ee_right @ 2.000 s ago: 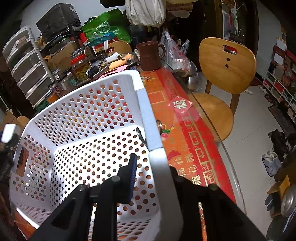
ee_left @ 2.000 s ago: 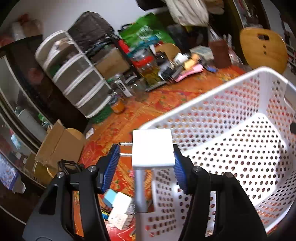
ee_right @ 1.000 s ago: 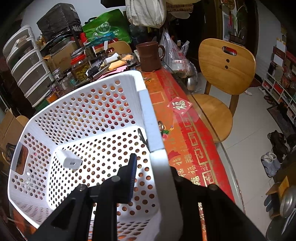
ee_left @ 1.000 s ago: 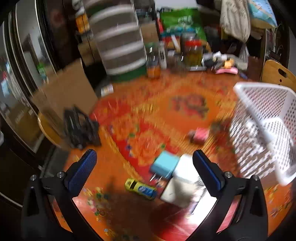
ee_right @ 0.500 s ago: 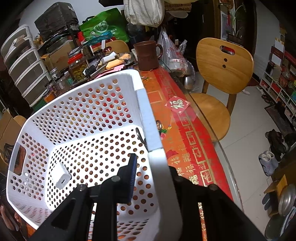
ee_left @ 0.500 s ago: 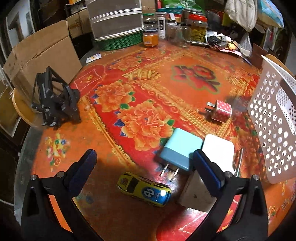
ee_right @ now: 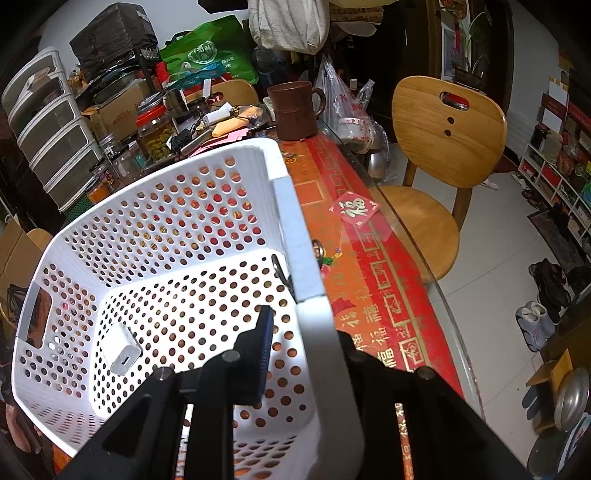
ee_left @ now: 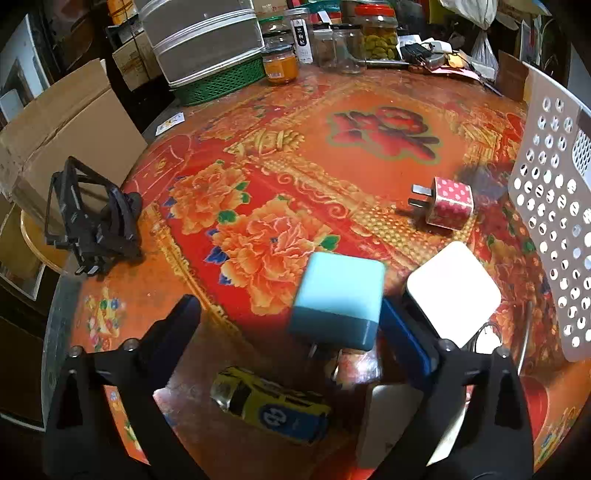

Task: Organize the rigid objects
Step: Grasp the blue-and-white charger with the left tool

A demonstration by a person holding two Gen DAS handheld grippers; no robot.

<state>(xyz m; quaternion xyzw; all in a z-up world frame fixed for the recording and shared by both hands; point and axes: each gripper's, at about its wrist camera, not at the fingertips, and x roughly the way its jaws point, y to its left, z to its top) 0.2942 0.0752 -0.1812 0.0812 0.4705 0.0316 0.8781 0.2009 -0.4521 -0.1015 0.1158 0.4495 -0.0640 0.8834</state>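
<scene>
My left gripper is open above the table, its jaws either side of a light-blue charger whose right side is against the right pad. A white charger, a pink dotted charger and a yellow toy car lie close by. My right gripper is shut on the rim of the white perforated basket. A white charger lies on the basket floor. The basket's wall also shows in the left wrist view.
A black folding stand sits at the table's left edge beside a cardboard box. Jars and a drawer unit crowd the far edge. A brown mug and wooden chair stand beyond the basket.
My left gripper let the white charger drop into the basket, swung away to the table and came down around the light-blue charger. The right gripper kept its hold on the basket rim.
</scene>
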